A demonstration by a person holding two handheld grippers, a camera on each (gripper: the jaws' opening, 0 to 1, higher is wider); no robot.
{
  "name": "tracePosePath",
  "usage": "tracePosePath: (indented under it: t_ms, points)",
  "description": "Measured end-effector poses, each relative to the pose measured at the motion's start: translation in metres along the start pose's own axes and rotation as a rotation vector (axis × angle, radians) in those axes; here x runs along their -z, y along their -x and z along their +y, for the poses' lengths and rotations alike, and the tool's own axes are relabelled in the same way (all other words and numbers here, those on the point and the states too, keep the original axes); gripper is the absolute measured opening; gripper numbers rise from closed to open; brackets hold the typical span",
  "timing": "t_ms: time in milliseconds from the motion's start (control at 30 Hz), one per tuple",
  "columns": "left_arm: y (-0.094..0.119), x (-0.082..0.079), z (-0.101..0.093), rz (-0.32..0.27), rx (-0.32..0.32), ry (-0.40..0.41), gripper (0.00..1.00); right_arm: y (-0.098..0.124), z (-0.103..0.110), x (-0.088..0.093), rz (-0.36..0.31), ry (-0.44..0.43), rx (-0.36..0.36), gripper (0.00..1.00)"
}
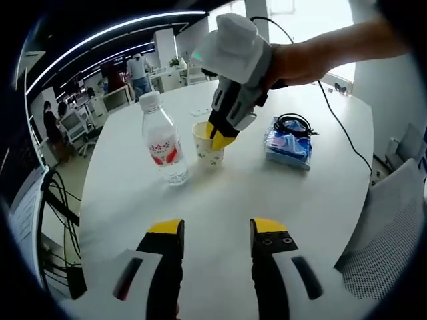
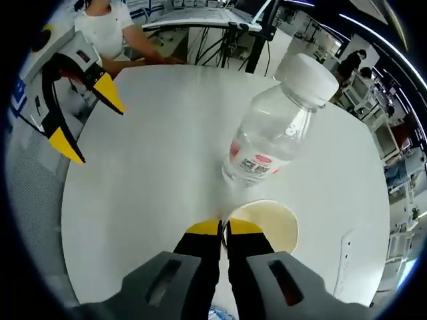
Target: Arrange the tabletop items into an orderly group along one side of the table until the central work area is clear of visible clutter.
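On the white surface (image 1: 293, 200) I see the water bottle (image 1: 162, 139) standing just beside the paper cup (image 1: 208, 148), with a blue packet (image 1: 288, 148) nearby. My right gripper (image 2: 224, 228) is pinched on the cup's rim, I think to move it aside. My left gripper (image 1: 210, 228) hangs open, holding nothing.

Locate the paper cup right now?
In the left gripper view the paper cup stands mid-table between the water bottle and the blue packet, its rim pinched by the right gripper.
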State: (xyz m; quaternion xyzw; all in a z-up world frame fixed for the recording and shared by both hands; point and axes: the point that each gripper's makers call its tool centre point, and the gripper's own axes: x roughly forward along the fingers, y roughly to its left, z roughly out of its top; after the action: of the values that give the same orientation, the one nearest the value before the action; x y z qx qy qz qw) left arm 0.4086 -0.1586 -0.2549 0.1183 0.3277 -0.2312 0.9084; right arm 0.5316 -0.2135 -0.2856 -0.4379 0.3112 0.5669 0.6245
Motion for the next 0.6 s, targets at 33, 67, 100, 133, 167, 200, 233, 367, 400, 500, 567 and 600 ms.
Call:
tracePosePath:
  t_ms: [33,67,100,133,167,200,233,367,400,500,567,600]
  points:
    - [0.0006,0.0005,0.0002,0.0,-0.001,0.003,0.38,0.0,0.0,-0.0002,0.003,0.008,-0.001,0.0]
    - [0.0012,0.0015,0.0005,0.0,-0.002,0.007,0.38,0.0008,0.0002,-0.0006,0.003,0.013,-0.001,0.01]
    - [0.0015,0.0021,0.0008,0.0,-0.002,0.01,0.38,0.0009,-0.0002,-0.0009,0.003,0.016,-0.001,0.01]
    - [0.0019,0.0027,0.0007,0.0,-0.001,0.012,0.38,0.0006,-0.001,-0.0007,0.005,0.018,0.0,0.01]
    - [0.0023,0.0029,0.0005,0.001,0.0,0.009,0.38,0.0006,-0.0013,-0.0008,0.005,0.019,0.0,0.02]
    - [0.003,0.0032,0.0008,0.002,-0.001,0.004,0.38,0.0004,-0.0016,-0.001,0.004,0.018,0.001,0.02]
    - [0.0033,0.0032,0.0013,0.002,-0.002,0.003,0.38,0.0004,-0.0013,-0.0015,0.004,0.02,0.0,0.03]
    - [0.0055,0.003,0.0048,0.0,-0.007,0.009,0.37,0.0011,0.0002,-0.0013,0.011,0.028,0.002,0.05]
    - [0.0058,0.0029,0.0051,-0.001,-0.008,0.01,0.37,0.001,0.0002,-0.001,0.011,0.024,0.003,0.06]
    - [0.0077,0.0022,0.0064,-0.004,-0.012,0.011,0.37,0.0014,0.0006,-0.0012,0.012,0.022,0.007,0.07]
    - [0.0085,0.0024,0.007,-0.005,-0.014,0.011,0.37,0.0021,0.0013,-0.0025,0.01,0.018,0.007,0.08]
    - [0.0085,0.0026,0.007,-0.004,-0.014,0.011,0.37,0.0021,0.0012,-0.0042,0.003,0.012,0.006,0.08]
